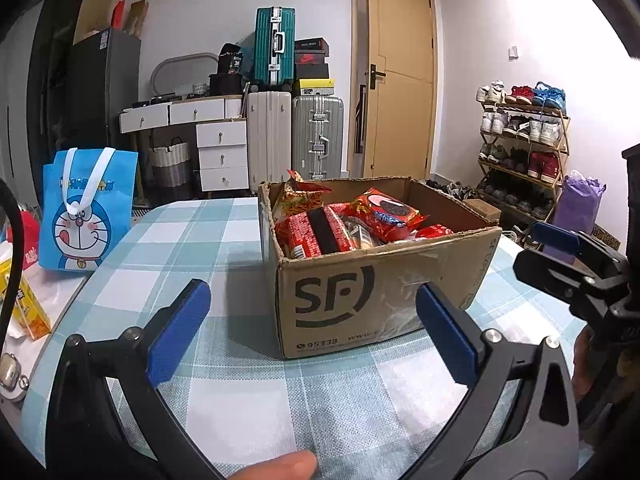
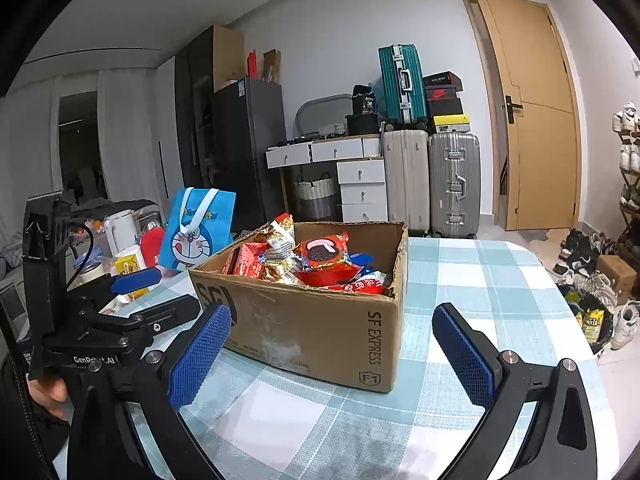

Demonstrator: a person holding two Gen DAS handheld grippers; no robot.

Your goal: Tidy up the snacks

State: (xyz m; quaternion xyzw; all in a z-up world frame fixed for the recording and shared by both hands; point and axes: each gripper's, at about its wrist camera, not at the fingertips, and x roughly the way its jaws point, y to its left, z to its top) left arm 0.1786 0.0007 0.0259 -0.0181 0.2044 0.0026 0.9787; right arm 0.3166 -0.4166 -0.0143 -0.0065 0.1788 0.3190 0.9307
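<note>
Cardboard box (image 1: 372, 280) full of red snack packets (image 1: 384, 212) sits on the checked tablecloth (image 1: 240, 400) just ahead of us. We hold our left gripper (image 1: 312, 332) and right gripper (image 2: 332, 356) before it, both with fingers spread wide, gripping nothing. A blue cartoon bag (image 1: 86, 208) stands to the left.

Blue cartoon bag (image 1: 89, 210) on checked tablecloth (image 1: 192, 232), suitcases (image 1: 296, 132) behind

One cardboard box (image 1: 360, 280); one blue cartoon bag (image 1: 86, 208); three suitcases (image 1: 276, 44) (one teal, stacked on top).
</note>
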